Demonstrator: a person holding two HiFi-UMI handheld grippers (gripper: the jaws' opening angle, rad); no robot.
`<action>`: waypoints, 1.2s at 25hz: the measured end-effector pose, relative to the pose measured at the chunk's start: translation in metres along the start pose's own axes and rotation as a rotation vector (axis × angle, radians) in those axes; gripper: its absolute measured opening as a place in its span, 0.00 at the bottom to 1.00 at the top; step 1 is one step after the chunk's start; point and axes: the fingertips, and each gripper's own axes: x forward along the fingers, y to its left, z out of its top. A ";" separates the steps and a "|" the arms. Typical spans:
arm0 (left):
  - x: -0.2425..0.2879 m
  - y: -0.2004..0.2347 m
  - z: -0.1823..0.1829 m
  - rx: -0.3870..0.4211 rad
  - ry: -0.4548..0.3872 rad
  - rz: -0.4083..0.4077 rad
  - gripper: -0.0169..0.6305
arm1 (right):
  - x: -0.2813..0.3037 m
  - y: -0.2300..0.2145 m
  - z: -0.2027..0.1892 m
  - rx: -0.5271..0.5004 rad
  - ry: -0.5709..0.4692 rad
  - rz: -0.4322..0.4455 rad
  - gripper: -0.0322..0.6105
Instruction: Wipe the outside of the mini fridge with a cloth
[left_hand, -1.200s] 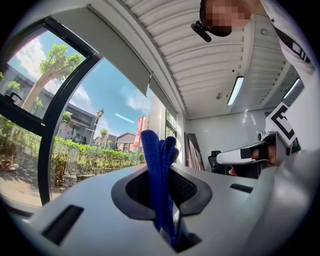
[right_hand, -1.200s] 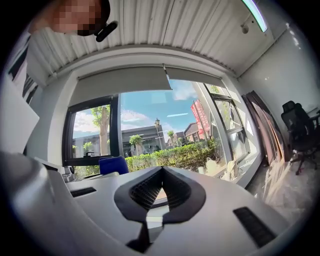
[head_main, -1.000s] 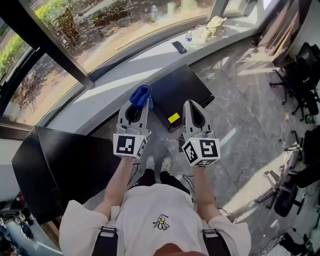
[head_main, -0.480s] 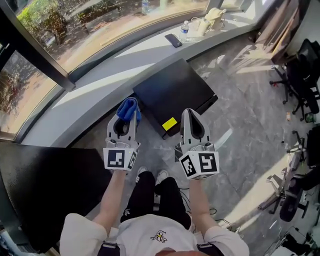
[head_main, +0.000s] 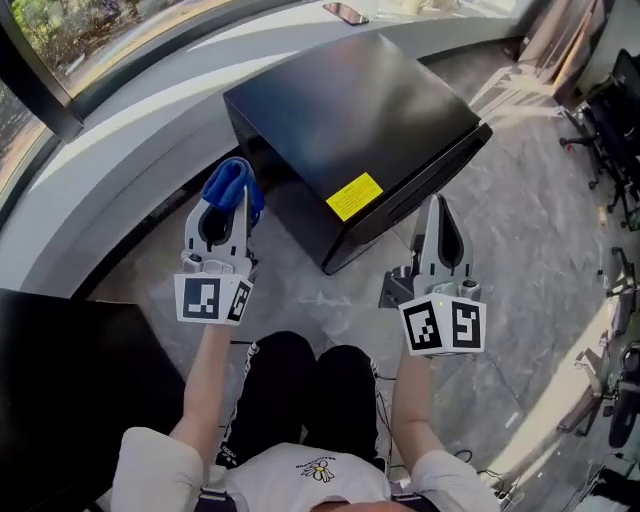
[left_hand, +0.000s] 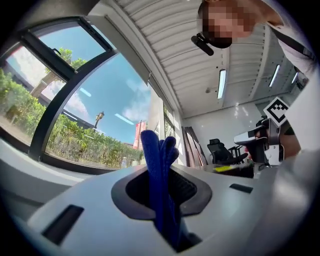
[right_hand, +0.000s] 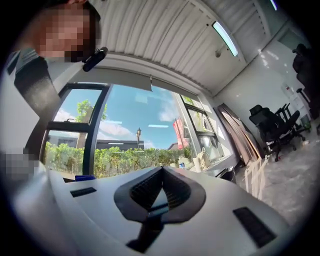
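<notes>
"Under the curved window ledge (head_main: 130, 130), what's the big item?"

"Black mini fridge (head_main: 350, 110). It sits on the floor with its back close to the ledge and one corner pointing at the person."

"Which step are we on?"

"The approach, I'd say. Wiping hasn't begun, because nothing touches the fridge."

"Claws?"

"The left gripper (head_main: 225, 215) is clamped on a blue cloth (head_main: 228, 180) and hangs beside the fridge's left face, near it but apart. The left gripper view shows the cloth (left_hand: 159, 180) pinched between the jaws with a bunch of it sticking out past the tips. The right gripper (head_main: 440, 215) is by the fridge's right face. Its jaws are closed together with nothing between them."

"Next move?"

"My guess is to bring the cloth end flat onto the nearest side or the top, then press and sweep. The bunch is loose, so it needs firm contact. The right one has no clear job yet and could steady the box."

"Surface?"

"Smooth, glossy black panels that should wipe easily. The near face has a yellow sticker (head_main: 354, 196), and the cloth may catch on its edge."

"Room?"

"Grey stone-look floor (head_main: 520, 200) and big windows with greenery outside. There are office chairs (right_hand: 272, 127) on the right and a phone (head_main: 345, 12) lying on the ledge behind the fridge."
</notes>
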 end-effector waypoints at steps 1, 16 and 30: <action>-0.006 0.000 -0.026 -0.002 -0.017 0.001 0.12 | -0.007 -0.005 -0.023 -0.010 -0.009 0.010 0.07; -0.048 -0.019 -0.153 -0.099 -0.010 -0.034 0.12 | -0.052 0.008 -0.160 -0.031 0.015 0.049 0.07; -0.061 -0.029 -0.169 -0.044 0.090 -0.027 0.12 | -0.073 0.073 -0.184 -0.009 0.066 0.221 0.07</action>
